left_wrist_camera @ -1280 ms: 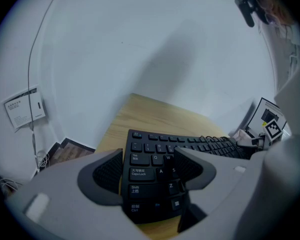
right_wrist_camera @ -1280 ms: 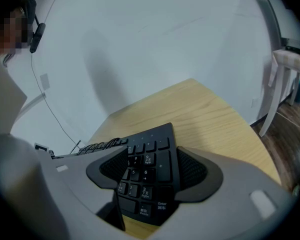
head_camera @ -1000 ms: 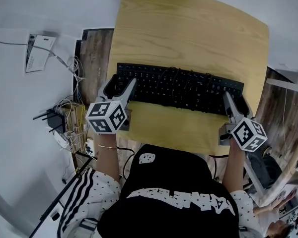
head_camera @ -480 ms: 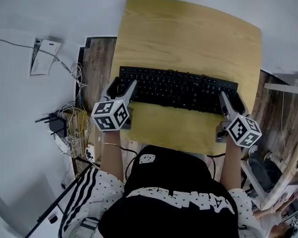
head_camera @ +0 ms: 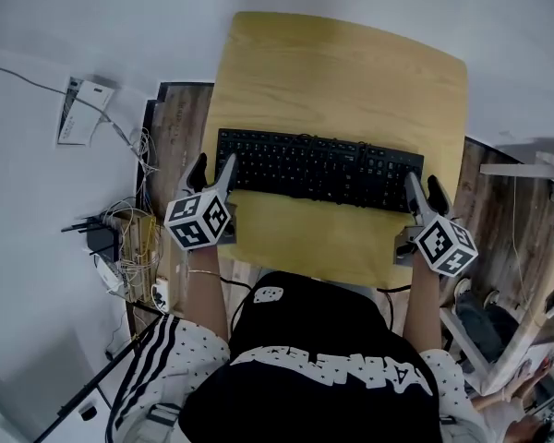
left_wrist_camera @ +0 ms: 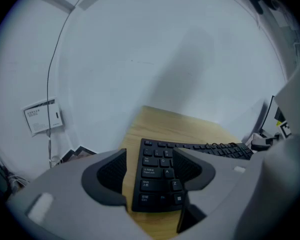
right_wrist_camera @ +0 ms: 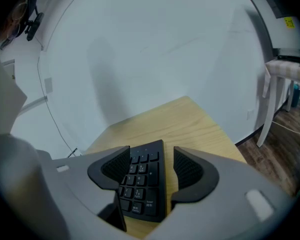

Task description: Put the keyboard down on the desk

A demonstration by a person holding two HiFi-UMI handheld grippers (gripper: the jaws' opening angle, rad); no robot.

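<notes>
Spread apart and gripping nothing: dark, ribbed fingers [left_wrist_camera: 110,176] of the left gripper [left_wrist_camera: 150,156], astride the left end of a flat black keyboard [head_camera: 319,169]. Likewise parted: fingers [right_wrist_camera: 190,171] of the right gripper [right_wrist_camera: 151,154], astride the number-pad end. Keyboard lying flat across a pale wood-grain table [head_camera: 342,63] with rounded corners. Beyond, smooth white wall [left_wrist_camera: 155,49]; to the left, dark plank floor [head_camera: 177,127] and tangled cables [head_camera: 134,224].

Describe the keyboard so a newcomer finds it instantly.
Find the light wooden desk central in the head view. Across its near half lies a long black keyboard, the only thing lying on the wood, with a cable draped along its far rows.
</notes>
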